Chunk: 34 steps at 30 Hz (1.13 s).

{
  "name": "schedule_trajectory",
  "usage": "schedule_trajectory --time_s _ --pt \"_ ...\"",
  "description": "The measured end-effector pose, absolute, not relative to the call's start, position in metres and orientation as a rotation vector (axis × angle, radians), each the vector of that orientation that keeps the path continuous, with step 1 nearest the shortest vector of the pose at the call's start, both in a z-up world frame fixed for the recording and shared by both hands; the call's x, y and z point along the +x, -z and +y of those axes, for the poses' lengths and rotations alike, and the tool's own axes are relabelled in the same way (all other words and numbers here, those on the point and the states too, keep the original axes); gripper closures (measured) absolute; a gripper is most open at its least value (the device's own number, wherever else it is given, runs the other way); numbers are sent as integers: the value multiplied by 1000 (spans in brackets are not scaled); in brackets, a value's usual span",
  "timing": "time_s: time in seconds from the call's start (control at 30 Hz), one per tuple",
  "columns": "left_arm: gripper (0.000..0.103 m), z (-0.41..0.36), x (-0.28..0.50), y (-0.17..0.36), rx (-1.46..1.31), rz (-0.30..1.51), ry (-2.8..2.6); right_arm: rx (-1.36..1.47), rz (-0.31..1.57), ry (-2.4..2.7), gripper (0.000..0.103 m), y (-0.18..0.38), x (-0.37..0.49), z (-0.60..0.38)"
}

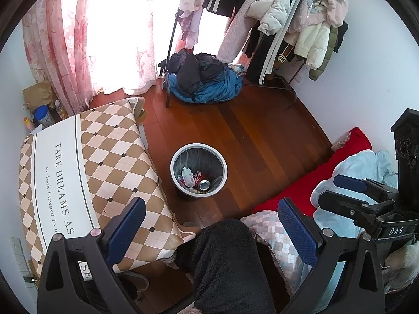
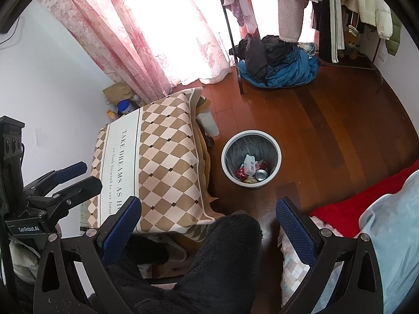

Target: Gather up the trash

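Observation:
A round grey-rimmed trash bin (image 1: pixel 175 157) stands on the wooden floor, also in the right wrist view (image 2: pixel 225 154). Inside lie a silver can (image 1: pixel 204 184), a white carton (image 1: pixel 187 176) and red wrappers (image 2: pixel 240 173). My left gripper (image 1: pixel 213 216) is open and empty, held high and short of the bin. My right gripper (image 2: pixel 209 213) is open and empty, also above and short of the bin. Each gripper shows in the other's view: the right one (image 1: pixel 337 189) at the right edge, the left one (image 2: pixel 89 176) at the left edge.
A table with a checked cloth (image 1: pixel 86 172) stands left of the bin. A bed with a red sheet (image 1: pixel 348 146) and light blue blanket (image 2: pixel 387 225) is on the right. A pile of dark and blue clothes (image 1: pixel 207 78) and a coat rack (image 1: pixel 277 26) stand at the back. A black fleece-clad leg (image 1: pixel 222 261) is below the grippers.

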<state>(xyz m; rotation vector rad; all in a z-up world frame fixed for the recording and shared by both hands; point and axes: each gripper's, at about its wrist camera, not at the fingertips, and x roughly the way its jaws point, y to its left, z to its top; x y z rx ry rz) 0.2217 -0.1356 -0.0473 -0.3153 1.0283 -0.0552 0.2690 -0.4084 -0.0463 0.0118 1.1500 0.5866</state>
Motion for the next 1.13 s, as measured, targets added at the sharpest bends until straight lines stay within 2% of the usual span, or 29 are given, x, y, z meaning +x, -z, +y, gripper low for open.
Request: schedule_trajectory --time_s 1.13 --pt "0 -136 216 41 -310 1014 54 11 1148 -576 0 47 263 -400"
